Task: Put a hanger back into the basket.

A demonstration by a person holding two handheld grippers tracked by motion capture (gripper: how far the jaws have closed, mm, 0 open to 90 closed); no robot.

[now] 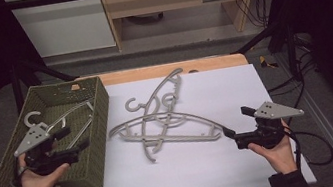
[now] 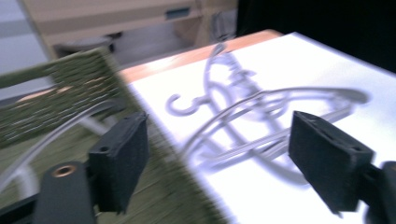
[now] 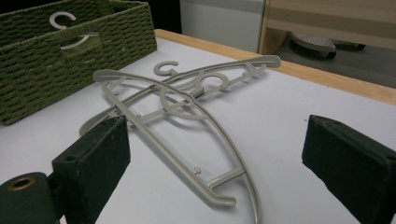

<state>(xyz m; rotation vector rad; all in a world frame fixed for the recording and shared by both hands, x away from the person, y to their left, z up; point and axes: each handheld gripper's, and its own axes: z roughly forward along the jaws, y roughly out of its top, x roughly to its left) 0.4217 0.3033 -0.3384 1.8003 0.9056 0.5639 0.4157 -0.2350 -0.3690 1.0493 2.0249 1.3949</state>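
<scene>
- Hangers (image 1: 169, 121) lay crossed in a loose pile on the white table top (image 1: 246, 162), near its middle and just to the right of the green woven basket (image 1: 94, 158).
- 2 grey hangers could be told apart in the pile in the high view; whether a 3rd lay among them could not be told.
- 1 more grey hanger (image 1: 64, 117) rested inside the basket, its hook (image 1: 32, 116) near the far left wall.
- The basket sat on the left part of the table, its right wall just beside the pile.
- The left gripper (image 1: 73, 138) hung over the front part of the basket, held in the person's left hand (image 1: 41, 176), and pointed right toward the pile.
- In the left gripper view, its 2 pads (image 2: 122, 161) stood wide apart with nothing between them; the basket's rim and the blurred pile lay beyond.
- The right gripper (image 1: 237, 123) hovered over the table at the right end of the pile, held in the person's right hand (image 1: 277, 149).
- In the right gripper view, its pads (image 3: 95, 163) stood wide apart and gripped nothing, with the end of the nearest hanger (image 3: 219, 198) on the table between them, touching neither pad.
</scene>
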